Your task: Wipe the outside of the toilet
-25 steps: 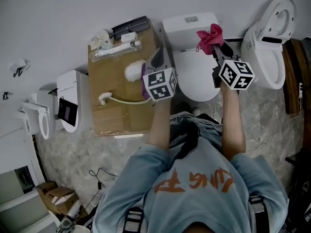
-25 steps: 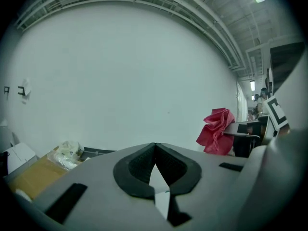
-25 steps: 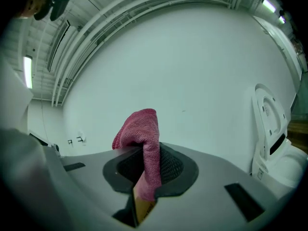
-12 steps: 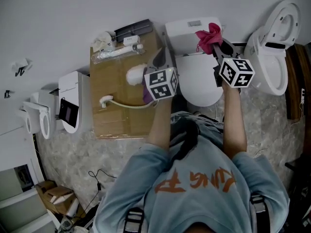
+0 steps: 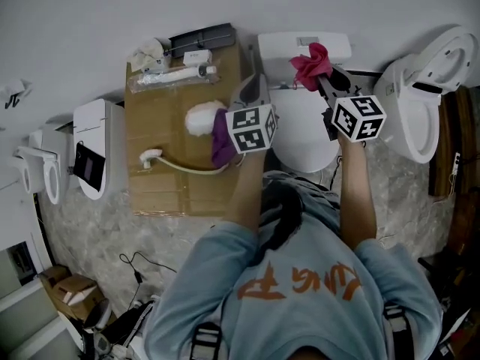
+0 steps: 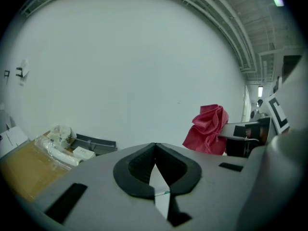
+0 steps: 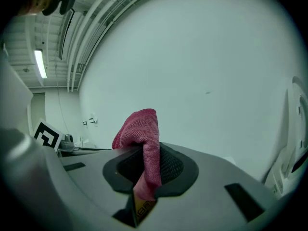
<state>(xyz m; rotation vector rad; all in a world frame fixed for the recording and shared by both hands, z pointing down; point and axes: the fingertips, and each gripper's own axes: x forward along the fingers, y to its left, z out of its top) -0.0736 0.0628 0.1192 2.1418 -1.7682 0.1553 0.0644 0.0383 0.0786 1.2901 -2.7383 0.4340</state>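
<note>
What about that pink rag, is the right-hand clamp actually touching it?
Touching. The right gripper view shows it plainly: the right gripper has its jaws shut on the pink rag, a fold of it pinched between them.

from your head camera, your arms (image 5: 352,193) and shirt (image 5: 300,291) cover the front of the toilet (image 5: 304,126) and the floor below it. at the toilet's cistern (image 5: 337,45), the right gripper (image 5: 322,77) has its tips buried in the red cloth (image 5: 311,64). in the right gripper view that cloth hides the jaw gap and most of a yellow label (image 7: 140,208).

left of the toilet, the left gripper (image 5: 253,90) overlaps a purple-and-white thing (image 5: 206,122) you can't identify. the small box (image 5: 196,55) there has print too small to read.

right of the toilet, a second toilet (image 5: 412,103) runs off the picture's edge.
</note>
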